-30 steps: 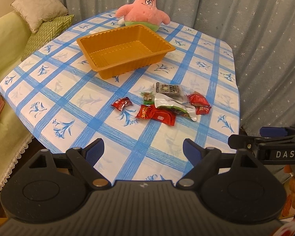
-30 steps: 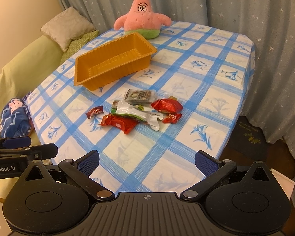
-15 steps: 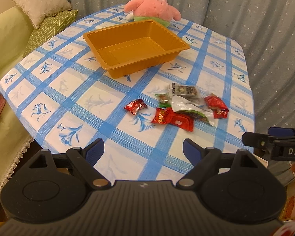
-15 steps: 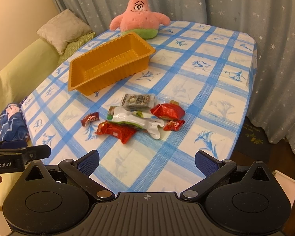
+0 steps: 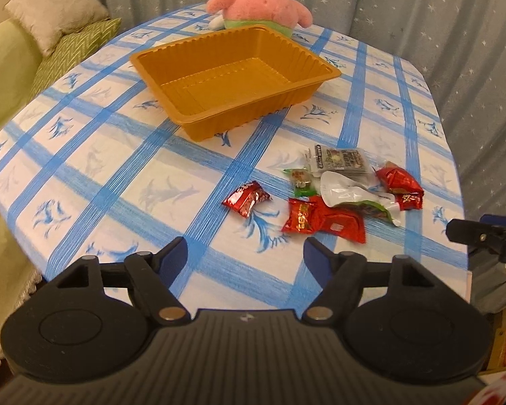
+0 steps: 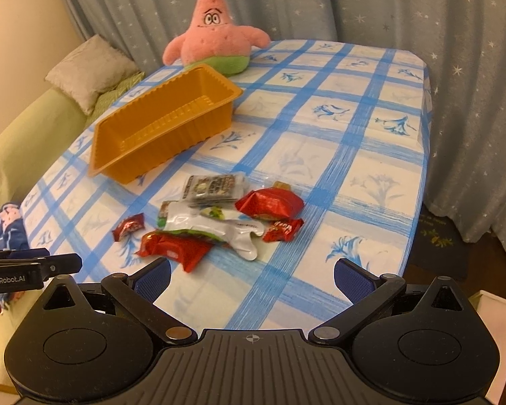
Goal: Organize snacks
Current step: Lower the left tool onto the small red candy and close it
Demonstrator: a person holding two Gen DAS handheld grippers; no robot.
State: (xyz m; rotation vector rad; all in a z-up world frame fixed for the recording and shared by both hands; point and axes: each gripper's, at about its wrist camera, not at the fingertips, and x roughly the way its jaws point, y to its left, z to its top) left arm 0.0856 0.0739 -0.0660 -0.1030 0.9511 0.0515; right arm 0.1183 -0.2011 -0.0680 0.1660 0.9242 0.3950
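Several snack packets lie in a loose heap on the blue-checked tablecloth: a small red packet [image 5: 247,198] set apart at the left, a long red packet [image 5: 324,221], a white pouch [image 5: 352,194], a dark flat packet [image 5: 341,160] and two more red ones [image 5: 399,182]. An orange tray [image 5: 234,79] stands beyond them with nothing in it. My left gripper [image 5: 246,256] hovers just short of the small red packet, its jaws closing with nothing between them. My right gripper [image 6: 251,275] is open over the near table edge, in front of the heap [image 6: 216,222].
A pink star plush [image 6: 216,38] sits at the far table edge behind the tray [image 6: 162,128]. A green sofa with cushions [image 5: 57,30] runs along the left. Starred curtains hang behind and to the right. Each gripper shows at the edge of the other's view.
Both grippers came lower and closer to the snack heap. The left gripper's fingers have drawn somewhat nearer each other. The snacks and the tray stayed where they were.
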